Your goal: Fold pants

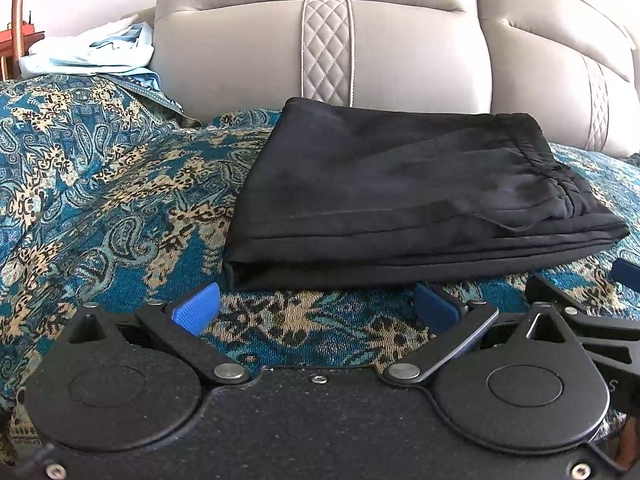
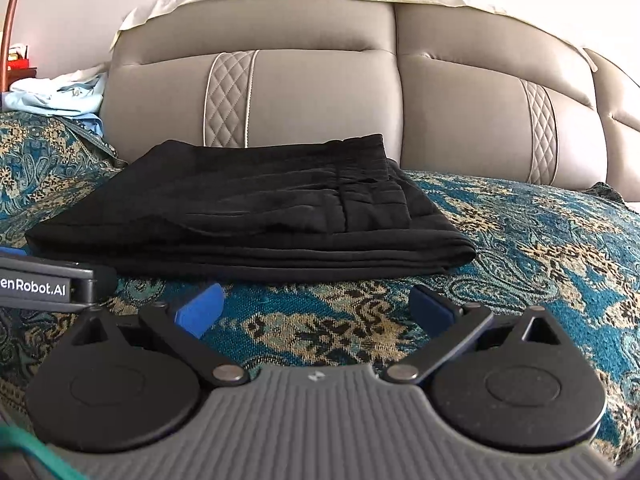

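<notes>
- The black pants are seen folded into a compact, layered rectangle, lying flat on the patterned bedspread.
- In the left wrist view the stacked folded edges are turned toward the camera, and the gathered waistband is seen along the bundle's right side.
- In the right wrist view the same pants are seen left of centre, well short of the headboard.
- The left gripper is held just in front of the near edge of the pants, its blue fingertips spread wide apart with only bedspread between them; nothing is gripped.
- The right gripper is likewise held with its jaws spread wide over the bedspread, apart from the pants and empty.
- Part of the left gripper's body, marked with white lettering, is seen at the left edge of the right wrist view, close beside the right gripper.
- Behind the pants a grey padded headboard with quilted strips is seen.
- A heap of pale blue cloth is seen at the far left, on the bedspread beside the headboard.
</notes>
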